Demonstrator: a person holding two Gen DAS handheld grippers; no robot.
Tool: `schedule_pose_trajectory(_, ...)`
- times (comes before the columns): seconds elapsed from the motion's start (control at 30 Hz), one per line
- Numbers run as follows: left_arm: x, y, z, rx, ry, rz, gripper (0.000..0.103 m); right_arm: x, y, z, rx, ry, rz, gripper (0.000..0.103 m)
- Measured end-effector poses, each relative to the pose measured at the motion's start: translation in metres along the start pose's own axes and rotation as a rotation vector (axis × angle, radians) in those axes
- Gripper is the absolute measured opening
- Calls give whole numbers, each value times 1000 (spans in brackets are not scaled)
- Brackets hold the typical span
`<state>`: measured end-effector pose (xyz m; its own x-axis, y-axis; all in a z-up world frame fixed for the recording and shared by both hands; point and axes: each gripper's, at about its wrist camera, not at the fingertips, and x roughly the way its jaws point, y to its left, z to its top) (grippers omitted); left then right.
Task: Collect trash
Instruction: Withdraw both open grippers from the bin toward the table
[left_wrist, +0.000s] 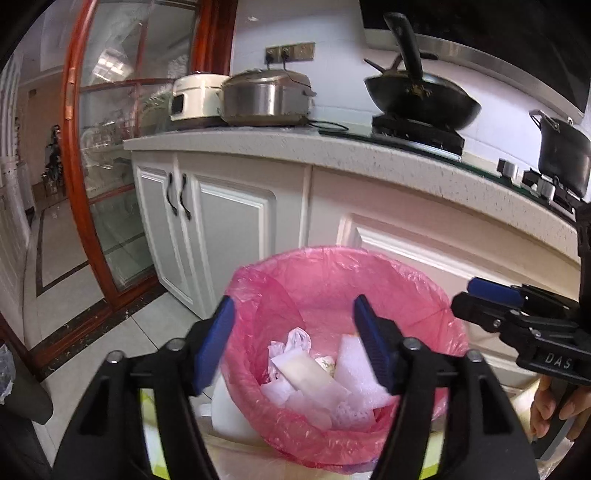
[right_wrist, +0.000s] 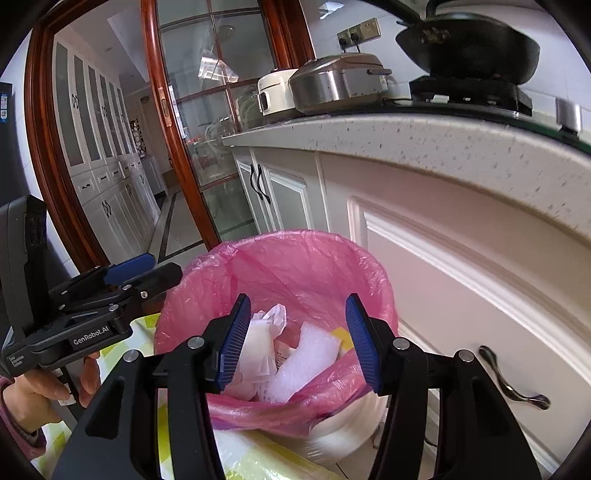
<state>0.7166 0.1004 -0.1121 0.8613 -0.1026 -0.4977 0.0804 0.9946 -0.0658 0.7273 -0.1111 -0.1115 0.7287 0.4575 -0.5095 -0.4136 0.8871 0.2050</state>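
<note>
A white bin lined with a pink bag stands on the floor against the kitchen cabinets. Inside lies trash: crumpled white paper, wrappers and pieces of white foam. My left gripper hovers over the near rim of the bin, open, with nothing between its blue pads. My right gripper hangs over the same pink bag, open and empty too. Each gripper shows in the other's view: the right gripper at the bin's right side, the left gripper at its left.
White cabinet doors and a speckled counter edge stand just behind the bin. On the counter sit two rice cookers, a wok and a pot. A glass door with a red wooden frame is to the left. A yellow-green sheet lies under the bin.
</note>
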Motion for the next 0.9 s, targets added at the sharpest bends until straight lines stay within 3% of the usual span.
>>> schedule_pose_trajectory(0.2,-51,-2,17,-41,-57,9,87,-50,10,13,-3,-48,-1,59)
schedule_pose_trajectory(0.3,-91,-7,20,-44,-93,-9,97,-88,18,14,1,-76,7,69)
schedule_pose_trajectory(0.43,-144,-17,15,-36,-109,-15,98,-139,29,6,0,-101,-1,70)
schedule_pose_trajectory(0.53,-186,-27,1,-22,-116,-21,98,-185,36,-12,20,-125,-17,76)
schedule_pose_trajectory(0.73,-265,-48,-42,-12,-124,-17,98,-262,53,-61,20,-132,-56,77)
schedule_pose_trajectory(0.9,-306,-65,-83,1,-126,-9,98,-317,67,-110,32,-134,-78,80)
